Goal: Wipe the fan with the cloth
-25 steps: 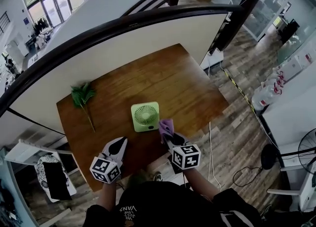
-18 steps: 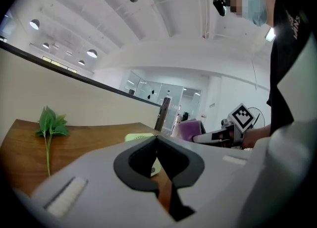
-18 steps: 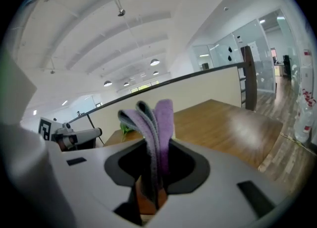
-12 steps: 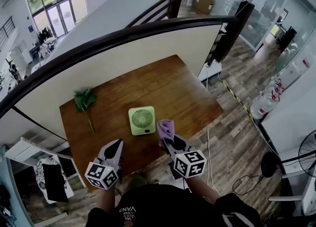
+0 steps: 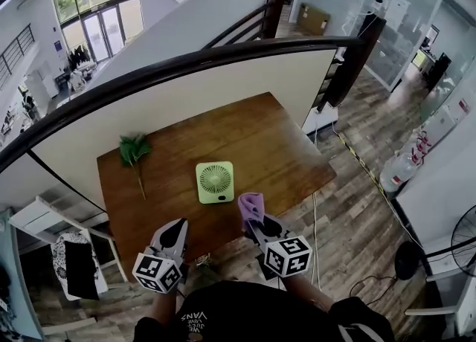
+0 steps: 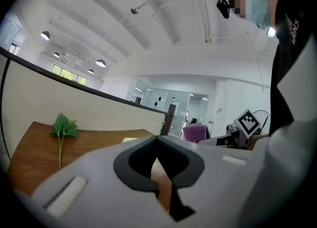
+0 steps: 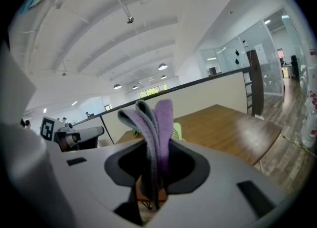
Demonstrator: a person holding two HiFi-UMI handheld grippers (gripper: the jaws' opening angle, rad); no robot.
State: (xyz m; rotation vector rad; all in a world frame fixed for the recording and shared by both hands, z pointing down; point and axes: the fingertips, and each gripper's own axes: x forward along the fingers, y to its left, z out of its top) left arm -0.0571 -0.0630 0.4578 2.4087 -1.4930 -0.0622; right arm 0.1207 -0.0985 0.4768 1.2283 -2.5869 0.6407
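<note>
A small square light-green fan (image 5: 215, 182) lies flat on the brown wooden table (image 5: 253, 132), near its front edge. My right gripper (image 5: 251, 218) is shut on a folded purple cloth (image 5: 251, 205), held above the table's front edge just right of the fan; the cloth (image 7: 154, 125) sticks up from between the jaws in the right gripper view. My left gripper (image 5: 177, 232) is shut with nothing in it, in front of the table and left of the fan. Only the fan's top edge (image 6: 130, 140) peeks over the left gripper's jaws.
A green leafy sprig (image 5: 134, 153) lies on the table's far left. A white partition with a dark curved rail (image 5: 186, 62) borders the table behind. Wooden floor, a cable (image 5: 316, 236) and a floor fan (image 5: 455, 229) are at the right; shelving (image 5: 67, 255) stands at the left.
Both grippers have risen and drawn back from the table toward the person; the cloth stays in the right jaws. The fan and sprig have not moved on the table.
</note>
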